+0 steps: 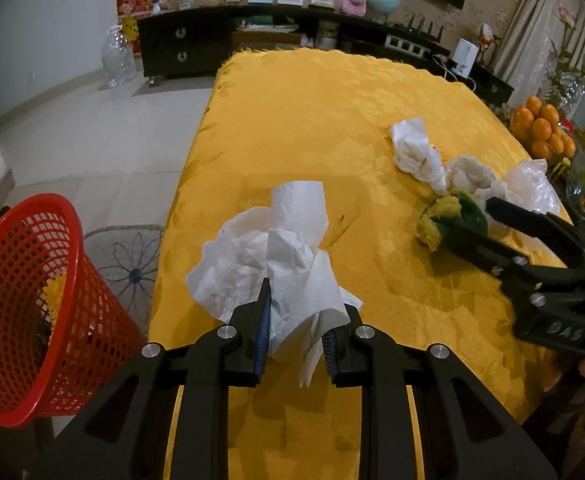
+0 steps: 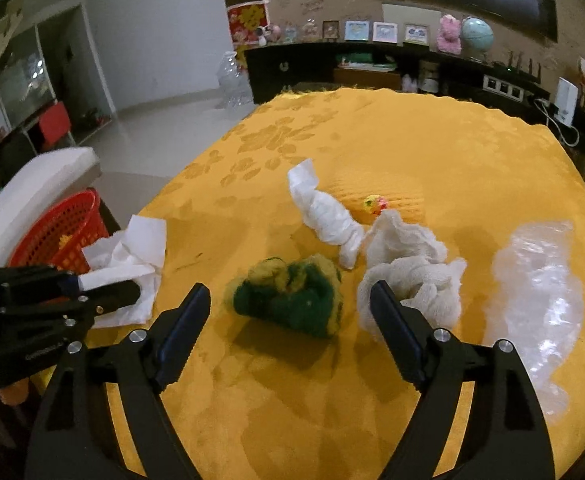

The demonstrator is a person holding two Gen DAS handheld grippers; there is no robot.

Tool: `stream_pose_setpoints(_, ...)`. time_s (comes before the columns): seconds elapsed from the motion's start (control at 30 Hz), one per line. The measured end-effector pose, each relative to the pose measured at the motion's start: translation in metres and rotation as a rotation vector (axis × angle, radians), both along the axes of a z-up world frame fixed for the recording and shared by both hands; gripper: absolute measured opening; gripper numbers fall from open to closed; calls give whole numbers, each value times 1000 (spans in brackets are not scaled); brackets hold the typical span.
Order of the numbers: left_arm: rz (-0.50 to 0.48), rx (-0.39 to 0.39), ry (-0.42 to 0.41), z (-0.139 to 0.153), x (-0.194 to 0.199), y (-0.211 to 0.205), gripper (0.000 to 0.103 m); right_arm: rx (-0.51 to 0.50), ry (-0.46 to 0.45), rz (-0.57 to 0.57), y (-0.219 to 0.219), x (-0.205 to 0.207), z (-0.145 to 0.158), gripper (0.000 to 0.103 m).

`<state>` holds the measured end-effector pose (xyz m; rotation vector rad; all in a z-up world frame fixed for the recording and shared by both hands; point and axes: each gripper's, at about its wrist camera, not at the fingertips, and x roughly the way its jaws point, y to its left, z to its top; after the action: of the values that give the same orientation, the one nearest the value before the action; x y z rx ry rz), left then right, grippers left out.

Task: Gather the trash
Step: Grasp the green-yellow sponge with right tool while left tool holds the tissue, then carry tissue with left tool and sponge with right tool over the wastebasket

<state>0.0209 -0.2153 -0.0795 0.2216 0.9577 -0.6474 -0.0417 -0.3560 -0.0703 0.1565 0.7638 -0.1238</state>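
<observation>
Left gripper (image 1: 298, 312) clenched on white tissue wad (image 1: 268, 268) near table's (image 1: 312, 120) left edge, red basket (image 1: 24, 300) beside. Right gripper (image 2: 290, 304) released, jaws wide around green-yellow scrubber (image 2: 292, 296) mid-table.

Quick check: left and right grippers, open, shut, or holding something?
Left gripper: shut on the tissue.
Right gripper: open, holding nothing, with the green scrubber just ahead.

Glossy damask tablecloth (image 2: 412, 152), soft crumpled paper tissue (image 1: 260, 264), perforated plastic basket (image 1: 24, 300), fuzzy green-yellow scrubber (image 2: 292, 296), shiny clear plastic film (image 2: 540, 292).
</observation>
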Motion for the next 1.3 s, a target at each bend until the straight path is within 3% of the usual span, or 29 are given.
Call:
stream_pose_setpoints(0.1,-1,3,-3,0,0,1,21,27,23,23,2,9,-6,77)
stream_pose_setpoints(0.23,-3,5,-8,-1,0,3,21,4,67,51,10,18,-10,58)
stream_pose_setpoints(0.37,-3,6,-9,-1,0,3,21,-14,62,62,12,16,-10,53)
stream_pose_setpoints(0.8,17,-23,-26,9,0,13,21,-78,53,13,27,-16,-7,48)
stream_pose_setpoints(1.3,103,-108,-73,38,-17,60,21,19,30,-117,15,-55,-2,48)
